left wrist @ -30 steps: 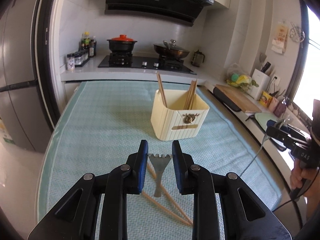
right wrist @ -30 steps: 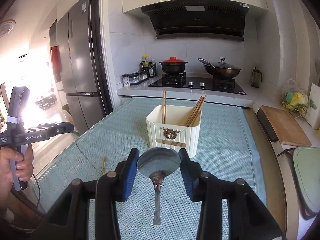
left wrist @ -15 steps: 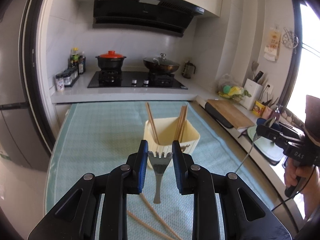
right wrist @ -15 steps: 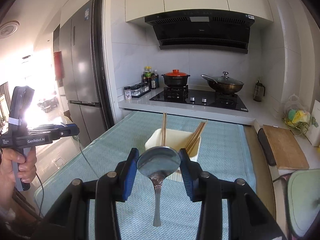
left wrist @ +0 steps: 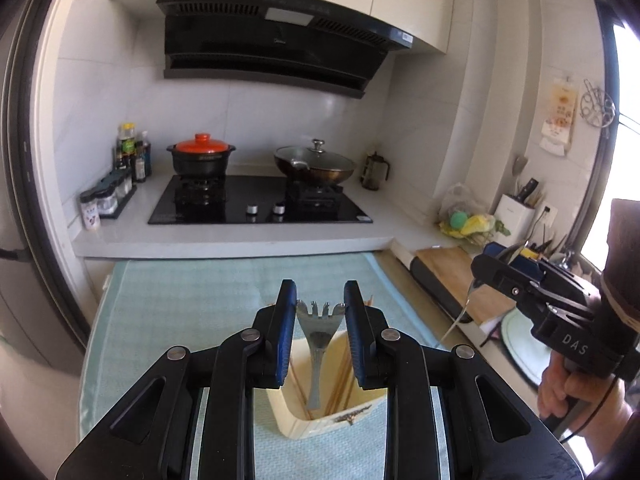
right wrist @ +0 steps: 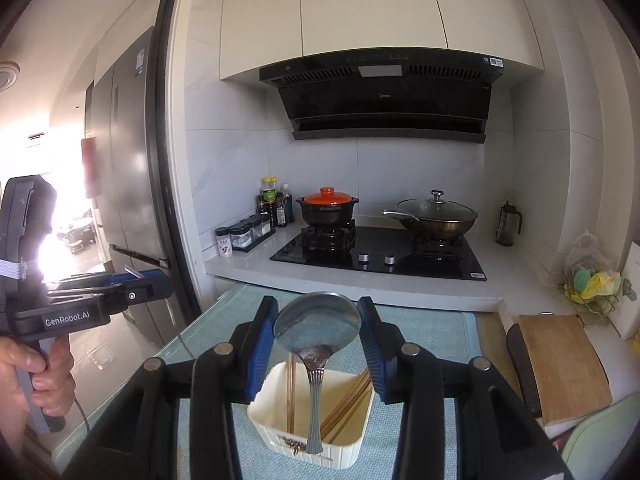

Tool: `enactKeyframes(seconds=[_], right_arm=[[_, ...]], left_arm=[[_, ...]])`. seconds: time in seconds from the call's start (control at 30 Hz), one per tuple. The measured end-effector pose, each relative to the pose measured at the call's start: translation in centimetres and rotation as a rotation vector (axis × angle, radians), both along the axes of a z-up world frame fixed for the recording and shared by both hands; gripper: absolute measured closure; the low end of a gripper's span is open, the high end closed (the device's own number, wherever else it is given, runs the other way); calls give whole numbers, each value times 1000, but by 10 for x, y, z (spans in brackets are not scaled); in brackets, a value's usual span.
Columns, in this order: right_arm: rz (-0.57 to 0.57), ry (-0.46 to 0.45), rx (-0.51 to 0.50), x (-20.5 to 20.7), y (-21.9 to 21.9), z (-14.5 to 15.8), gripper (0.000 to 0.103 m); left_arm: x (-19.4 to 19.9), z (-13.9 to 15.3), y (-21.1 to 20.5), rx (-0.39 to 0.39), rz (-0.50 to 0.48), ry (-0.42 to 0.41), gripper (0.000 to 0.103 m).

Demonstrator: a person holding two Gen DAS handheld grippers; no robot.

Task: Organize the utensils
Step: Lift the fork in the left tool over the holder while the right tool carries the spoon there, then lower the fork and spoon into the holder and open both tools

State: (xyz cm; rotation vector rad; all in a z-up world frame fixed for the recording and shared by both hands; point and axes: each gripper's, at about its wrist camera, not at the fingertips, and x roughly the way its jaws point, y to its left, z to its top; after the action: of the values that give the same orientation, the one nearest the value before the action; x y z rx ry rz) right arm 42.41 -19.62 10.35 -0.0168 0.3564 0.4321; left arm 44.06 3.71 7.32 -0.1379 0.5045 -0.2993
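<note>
Above the cream holder, left gripper clamps the fork — right gripper clamps the spoon.

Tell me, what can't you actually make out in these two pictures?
- Left wrist view: the cream holder's near rim and sides are hidden by the left tool; how deep the fork reaches is unclear.
- Right wrist view: whether the spoon's handle tip touches the holder's rim is unclear.
</note>
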Motion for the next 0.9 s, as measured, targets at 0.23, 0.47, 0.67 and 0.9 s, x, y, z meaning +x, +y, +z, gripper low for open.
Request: enactKeyframes(seconds=[0.23,0.47,0.67,0.9], right_arm=[[-25,102,8,52,0,-52,62],[-58,264,-2,83,-8,-120,62],[-109,381,36,107,-17,-156,62],[-119,460,95,123,-19,-171,61]], left_arm=[[48,-58,-14,-2,5,131,80],[67,-112,-11,11,43,244,80],[82,-133,-5,8,80,295,80],[95,-138,-1,-5,112,326,73]])
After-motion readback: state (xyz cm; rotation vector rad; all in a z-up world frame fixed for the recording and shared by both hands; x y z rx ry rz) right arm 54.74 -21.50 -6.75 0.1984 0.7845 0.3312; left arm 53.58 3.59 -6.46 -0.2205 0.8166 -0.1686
